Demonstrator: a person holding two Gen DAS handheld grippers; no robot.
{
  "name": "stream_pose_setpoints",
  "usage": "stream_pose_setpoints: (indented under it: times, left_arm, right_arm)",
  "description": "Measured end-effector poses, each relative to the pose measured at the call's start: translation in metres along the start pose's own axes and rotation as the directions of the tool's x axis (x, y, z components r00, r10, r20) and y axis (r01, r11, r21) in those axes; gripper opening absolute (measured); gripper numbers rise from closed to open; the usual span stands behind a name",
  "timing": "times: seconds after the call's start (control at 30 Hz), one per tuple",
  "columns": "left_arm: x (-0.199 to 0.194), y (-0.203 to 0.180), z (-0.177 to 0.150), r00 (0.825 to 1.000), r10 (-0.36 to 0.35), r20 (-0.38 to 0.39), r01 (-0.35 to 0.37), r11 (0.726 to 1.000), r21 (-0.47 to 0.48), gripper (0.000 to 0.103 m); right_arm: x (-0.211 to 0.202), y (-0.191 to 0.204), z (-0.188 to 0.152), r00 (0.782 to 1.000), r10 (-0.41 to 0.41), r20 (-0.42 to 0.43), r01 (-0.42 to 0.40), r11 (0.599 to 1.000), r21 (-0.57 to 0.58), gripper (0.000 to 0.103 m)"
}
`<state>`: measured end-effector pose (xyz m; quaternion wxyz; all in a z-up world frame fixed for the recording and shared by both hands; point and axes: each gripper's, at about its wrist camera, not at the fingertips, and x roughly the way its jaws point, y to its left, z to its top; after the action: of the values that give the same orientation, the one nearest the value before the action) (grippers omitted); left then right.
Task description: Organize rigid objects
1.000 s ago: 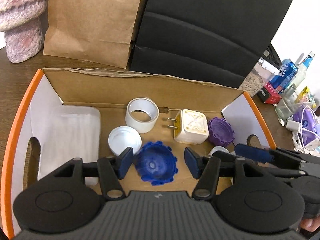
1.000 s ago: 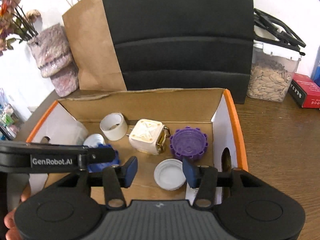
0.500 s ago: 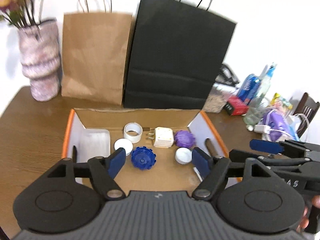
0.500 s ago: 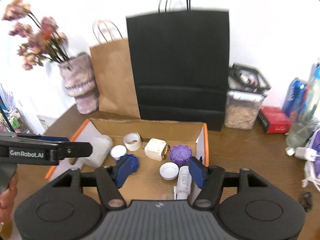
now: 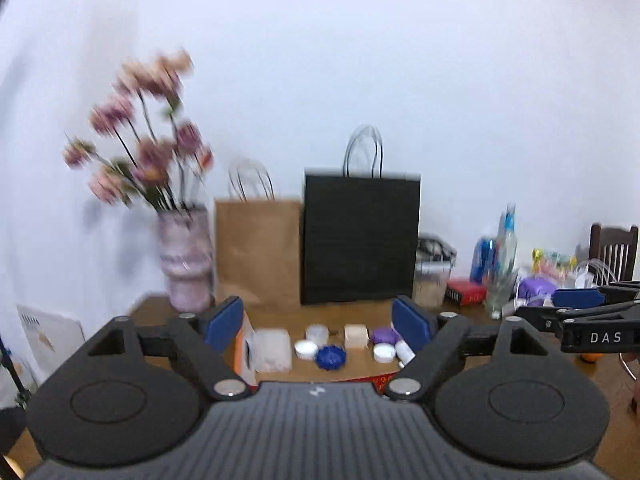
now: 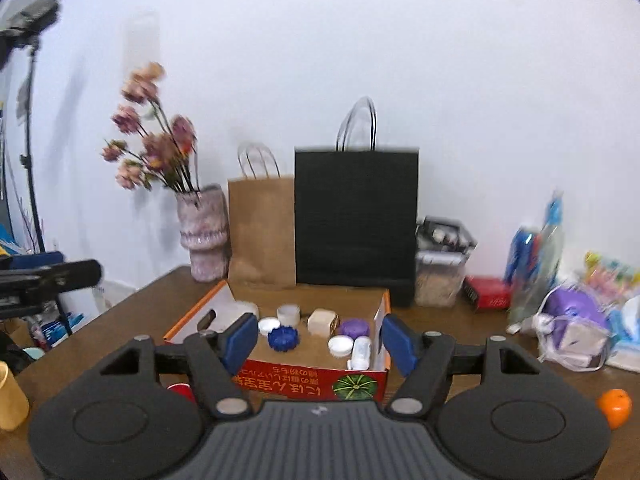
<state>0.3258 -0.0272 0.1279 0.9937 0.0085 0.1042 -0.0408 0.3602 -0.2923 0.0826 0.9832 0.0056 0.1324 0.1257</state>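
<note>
Two views. From my left hand-held gripper [image 5: 319, 324], jaws just widened and empty, "DAS" reads on the right hand-held gripper [image 5: 576, 312]; the cardboard box [image 5: 244, 344] sits far ahead on the desk [image 5: 520, 344]. From the right view, a ridged blue cap [image 6: 283, 338], white lids and a purple cap [image 6: 353, 327] lie inside, beyond its parted empty jaws.

Both wrist cameras look forward, tilted slightly down, from well back over the near edge of the desk [image 6: 460, 320], each past its own tool's blue pads. They share the cardboard box [image 6: 312, 380], the black bag [image 5: 360, 240] and the vase [image 5: 186, 264]. The left view is blurred and seems to sit lower, left of the right one.
</note>
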Motion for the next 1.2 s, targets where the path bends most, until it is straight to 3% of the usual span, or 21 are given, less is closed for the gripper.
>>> stream_pose_setpoints:
  times: [0.07, 0.23, 0.37, 0.43, 0.5, 0.8, 0.87, 1.03, 1.13, 1.2]
  left_arm:
    - [-0.036, -0.002, -0.023, 0.996, 0.061, 0.064, -0.062, 0.998, 0.004, 0.088]
    - [-0.110, -0.012, -0.079, 0.980, 0.162, 0.115, -0.167, 0.985, 0.042, 0.088]
    - [-0.161, -0.004, -0.117, 0.983, 0.164, 0.077, -0.167, 0.986, 0.022, 0.090]
    - [-0.179, 0.003, -0.132, 0.982, 0.186, 0.036, -0.186, 0.983, -0.002, 0.090]
    - [-0.192, 0.009, -0.143, 0.986, 0.163, -0.014, -0.164, 0.986, -0.026, 0.091]
    - [-0.206, 0.015, -0.146, 0.995, 0.087, -0.037, -0.088, 0.996, -0.029, 0.093]
    - [-0.201, 0.016, -0.149, 0.995, 0.075, -0.065, -0.077, 0.996, -0.035, 0.093]
    - [-0.178, 0.015, -0.157, 0.989, 0.056, -0.134, -0.057, 0.998, -0.005, 0.092]
    - [-0.158, 0.016, -0.160, 0.984, 0.050, -0.170, -0.051, 0.999, 0.000, 0.086]
    - [-0.146, 0.021, -0.158, 0.982, 0.036, -0.187, -0.040, 0.999, -0.018, 0.081]
  right_arm:
    - [-0.033, 0.008, -0.023, 0.999, -0.001, 0.054, 0.002, 1.000, -0.016, 0.079]
    - [-0.108, 0.022, -0.082, 0.994, -0.016, 0.108, 0.013, 0.999, 0.029, 0.083]
    - [-0.155, 0.038, -0.127, 0.995, -0.020, 0.100, 0.014, 0.998, 0.061, 0.083]
    - [-0.170, 0.045, -0.143, 0.996, -0.033, 0.079, 0.026, 0.995, 0.093, 0.083]
    - [-0.183, 0.053, -0.157, 0.998, -0.015, 0.062, 0.008, 0.993, 0.115, 0.083]
    - [-0.200, 0.075, -0.182, 1.000, -0.001, 0.029, -0.001, 0.996, 0.092, 0.082]
    - [-0.194, 0.075, -0.185, 1.000, 0.003, 0.013, -0.005, 0.995, 0.095, 0.071]
    - [-0.170, 0.068, -0.193, 0.998, 0.033, -0.055, -0.026, 0.991, 0.132, 0.059]
    - [-0.151, 0.061, -0.192, 0.994, 0.057, -0.092, -0.042, 0.987, 0.155, 0.044]
    - [-0.140, 0.056, -0.189, 0.993, 0.050, -0.103, -0.034, 0.988, 0.152, 0.043]
